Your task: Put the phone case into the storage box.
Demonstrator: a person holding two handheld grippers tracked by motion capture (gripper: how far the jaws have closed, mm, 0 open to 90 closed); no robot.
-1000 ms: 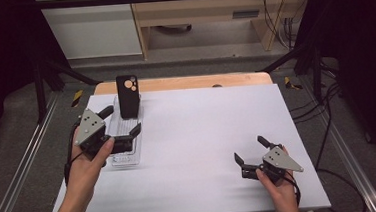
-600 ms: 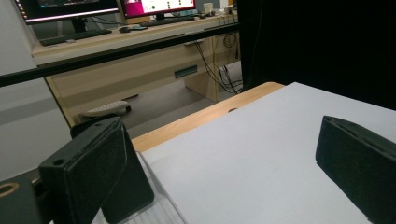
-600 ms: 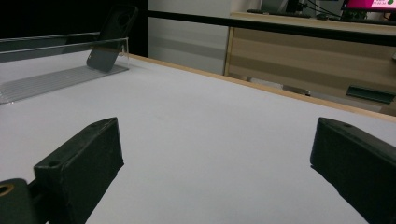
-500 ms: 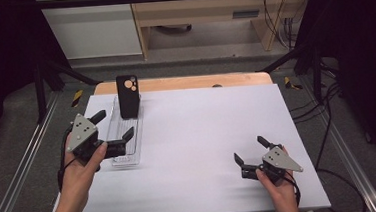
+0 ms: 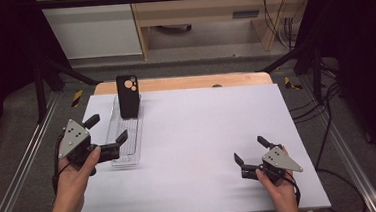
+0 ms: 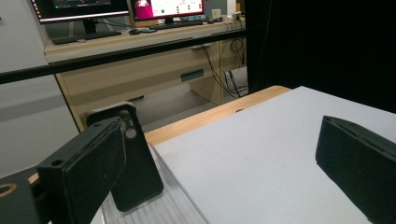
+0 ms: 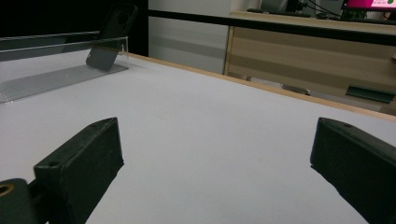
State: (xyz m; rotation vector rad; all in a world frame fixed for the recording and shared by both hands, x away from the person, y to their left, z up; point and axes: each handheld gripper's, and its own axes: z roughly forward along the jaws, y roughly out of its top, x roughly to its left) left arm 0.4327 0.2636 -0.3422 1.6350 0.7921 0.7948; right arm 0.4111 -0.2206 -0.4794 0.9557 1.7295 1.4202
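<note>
low over the table, left gripper (image 5: 108, 133) beside the clear tray (image 5: 129, 157), right gripper (image 5: 253, 154) near-right, fingers apart on both

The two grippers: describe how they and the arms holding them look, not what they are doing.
Both the left gripper and the right gripper are black, with two blocky, matte jaws and a grey three-cornered plate on top that carries small dark dots. A thin black cable trails from each back along the forearm. The forearms are bare; a bit of light sleeve shows at the right arm's bottom edge.
</note>
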